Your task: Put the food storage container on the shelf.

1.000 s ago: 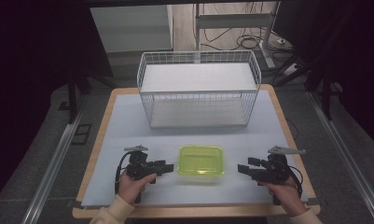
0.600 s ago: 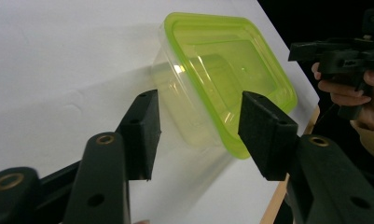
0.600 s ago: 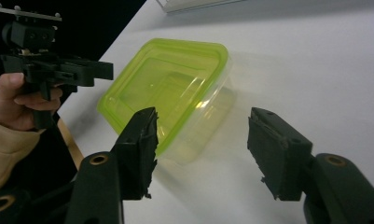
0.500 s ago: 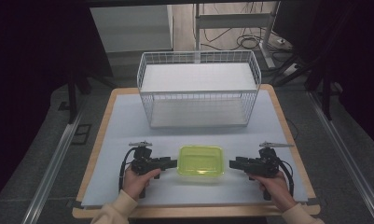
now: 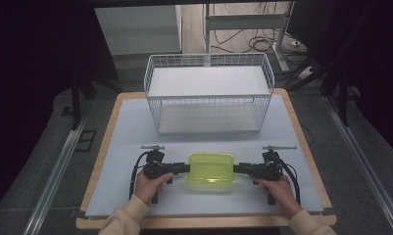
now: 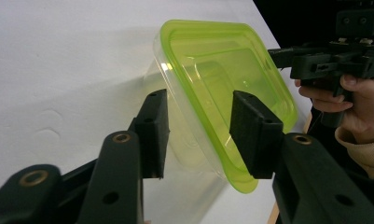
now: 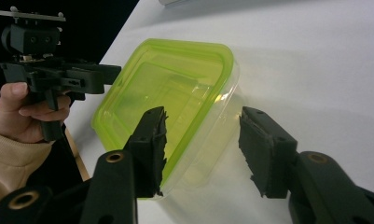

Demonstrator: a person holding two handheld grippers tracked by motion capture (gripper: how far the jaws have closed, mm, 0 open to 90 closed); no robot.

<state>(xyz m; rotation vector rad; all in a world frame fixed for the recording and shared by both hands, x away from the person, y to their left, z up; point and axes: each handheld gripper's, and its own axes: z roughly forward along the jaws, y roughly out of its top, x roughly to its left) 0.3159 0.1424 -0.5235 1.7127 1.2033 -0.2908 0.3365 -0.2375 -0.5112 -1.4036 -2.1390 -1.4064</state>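
High view: a clear container with a green lid sits on the white table, near its front edge, in front of the wire basket. The left gripper and right gripper straddle its two ends (one per hand). Both sets of jaws have just been closing around the container's ends, with gaps visible beside the pads, not yet clamped.

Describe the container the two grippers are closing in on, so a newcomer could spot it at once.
Start at the white wire basket at the far end of the table. In front of it, near the person's edge, sits the plastic container, between the left gripper and right gripper. Its clear body and lime-green lid make it the one coloured thing there.
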